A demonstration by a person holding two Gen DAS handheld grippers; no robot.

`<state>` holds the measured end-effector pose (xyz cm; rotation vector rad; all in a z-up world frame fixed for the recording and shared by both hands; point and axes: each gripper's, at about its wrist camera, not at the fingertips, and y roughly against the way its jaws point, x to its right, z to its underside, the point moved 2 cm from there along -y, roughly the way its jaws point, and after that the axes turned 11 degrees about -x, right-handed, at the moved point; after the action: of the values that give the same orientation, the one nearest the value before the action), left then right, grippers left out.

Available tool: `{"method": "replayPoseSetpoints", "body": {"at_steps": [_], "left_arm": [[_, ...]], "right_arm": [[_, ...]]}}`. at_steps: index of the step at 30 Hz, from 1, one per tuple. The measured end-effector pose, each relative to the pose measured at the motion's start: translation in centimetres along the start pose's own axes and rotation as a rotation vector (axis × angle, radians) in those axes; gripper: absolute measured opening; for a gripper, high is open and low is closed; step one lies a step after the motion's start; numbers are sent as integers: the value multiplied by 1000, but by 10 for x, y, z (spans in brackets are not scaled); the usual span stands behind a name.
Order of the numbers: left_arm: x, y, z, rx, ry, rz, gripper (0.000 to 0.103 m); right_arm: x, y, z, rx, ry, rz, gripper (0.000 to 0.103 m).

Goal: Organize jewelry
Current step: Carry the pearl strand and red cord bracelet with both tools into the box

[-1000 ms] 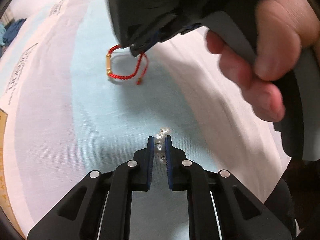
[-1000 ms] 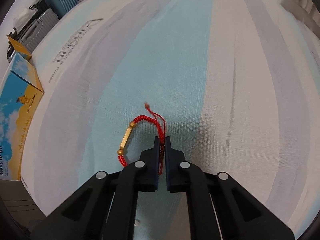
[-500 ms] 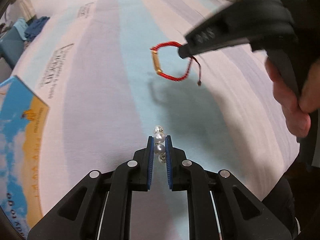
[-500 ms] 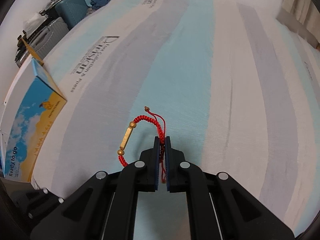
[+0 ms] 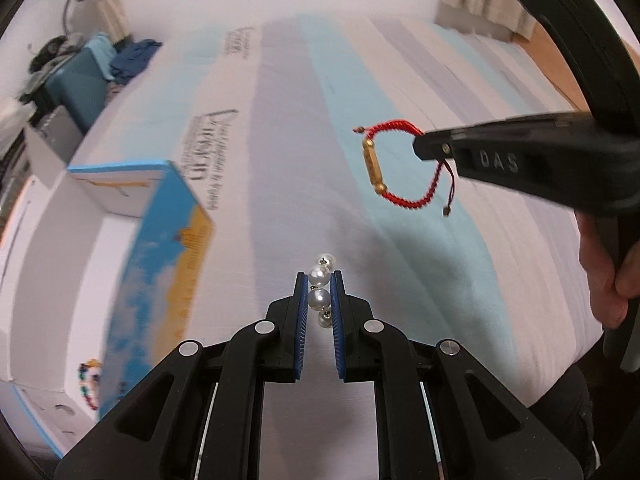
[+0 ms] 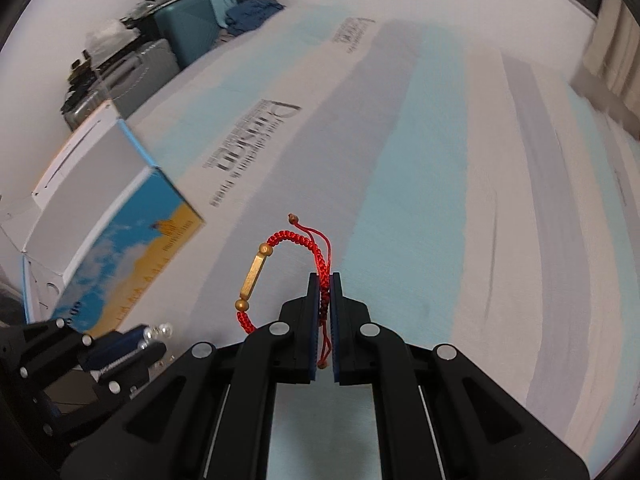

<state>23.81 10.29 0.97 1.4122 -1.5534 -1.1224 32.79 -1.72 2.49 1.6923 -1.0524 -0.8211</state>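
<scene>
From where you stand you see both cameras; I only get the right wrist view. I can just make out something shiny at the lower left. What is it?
Observer: A string of pearls, clamped in the left gripper.
Operator: Is there anything inside that blue box?
Observer: A multicoloured bead bracelet lies in the open box; your view shows only the box's outside.
Operator: Does my red bracelet touch the bed?
Observer: No. From the left camera the red bracelet hangs clear of the striped bedsheet, pinched by the right gripper.

two bracelets [image 5: 400,168] [image 5: 319,286], one box [image 5: 152,264], two tools [image 5: 319,280] [image 6: 325,282]
</scene>
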Motion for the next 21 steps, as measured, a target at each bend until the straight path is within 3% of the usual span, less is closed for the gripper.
{"method": "replayPoseSetpoints", "body": {"at_steps": [11,21], "left_arm": [[-68,55,17,65,112,-81,10],[-138,75,42,81,220,-130,10]], "right_arm": [[-84,46,-17,81,98,-19,4],[-164,62,-24,116,194,-51,4]]}}
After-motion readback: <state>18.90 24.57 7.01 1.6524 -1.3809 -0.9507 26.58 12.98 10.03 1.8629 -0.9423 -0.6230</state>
